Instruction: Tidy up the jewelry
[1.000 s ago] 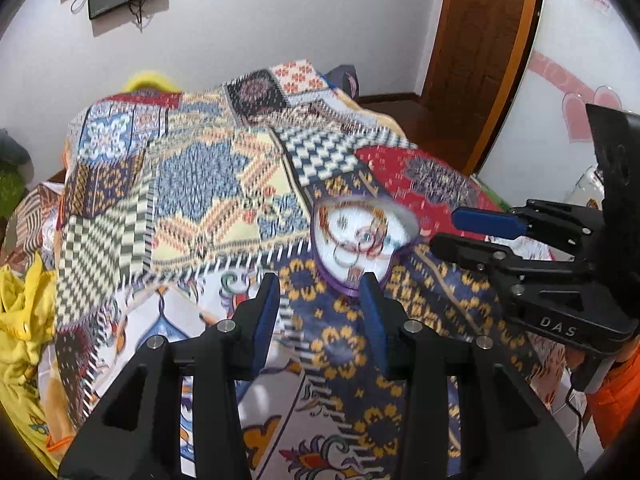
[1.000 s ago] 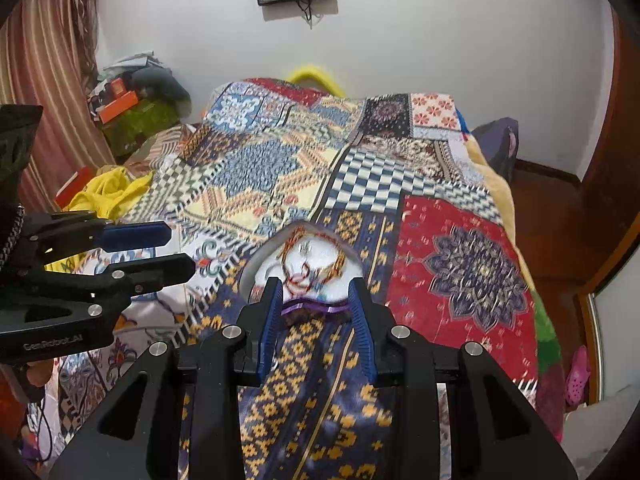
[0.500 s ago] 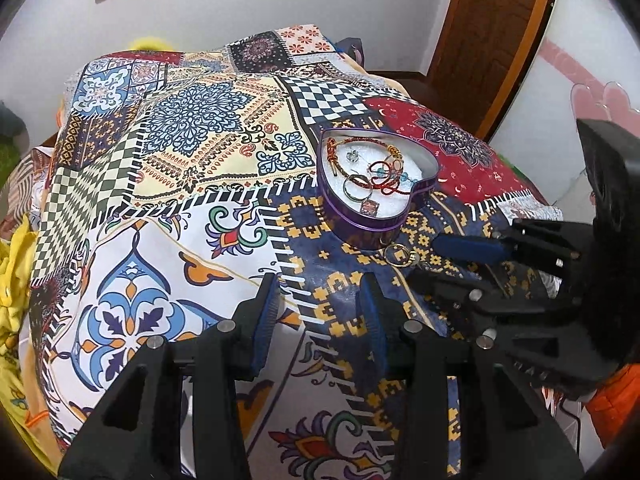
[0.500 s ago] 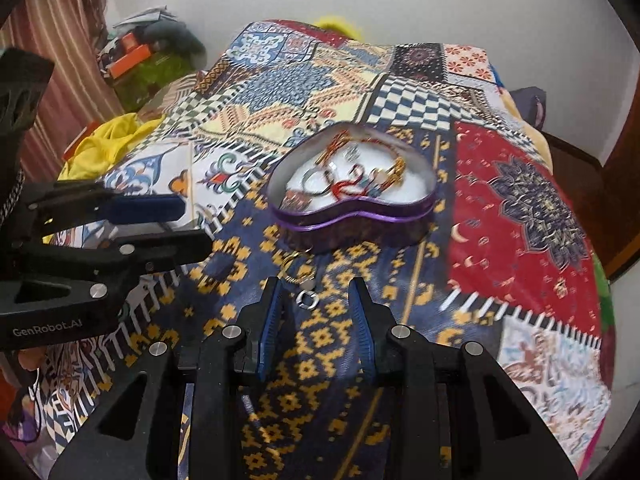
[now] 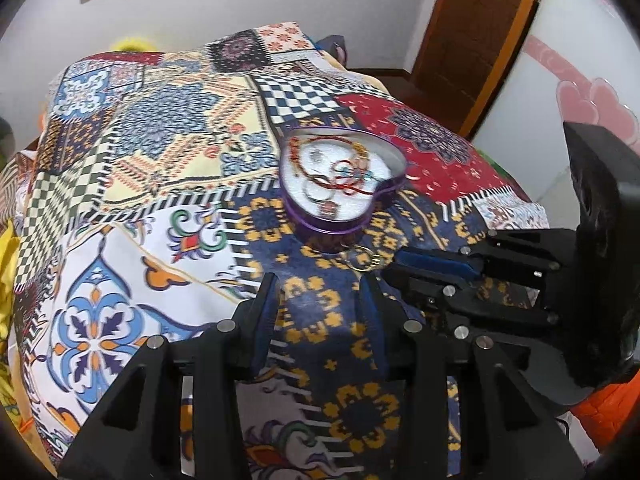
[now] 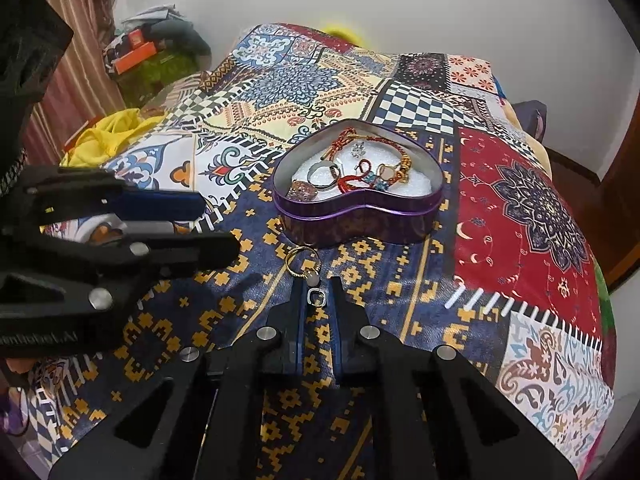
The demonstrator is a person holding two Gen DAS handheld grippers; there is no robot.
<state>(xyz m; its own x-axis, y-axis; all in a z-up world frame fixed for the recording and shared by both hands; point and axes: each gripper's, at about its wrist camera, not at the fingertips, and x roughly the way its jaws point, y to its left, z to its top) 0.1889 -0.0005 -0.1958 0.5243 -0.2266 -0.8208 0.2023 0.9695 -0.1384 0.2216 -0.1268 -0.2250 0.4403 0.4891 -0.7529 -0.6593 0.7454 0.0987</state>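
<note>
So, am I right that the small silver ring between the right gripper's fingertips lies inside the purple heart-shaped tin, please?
Not quite: the small silver ring lies on the patterned bedspread, outside and in front of the purple heart-shaped tin. It is between the right gripper's fingertips, as the right wrist view shows.

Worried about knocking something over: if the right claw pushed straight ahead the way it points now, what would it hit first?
Probably the small silver ring between the right claw's fingertips, then the gold ring on the patchwork bedspread; the purple heart-shaped tin lies beyond. Depth is uncertain.
</note>
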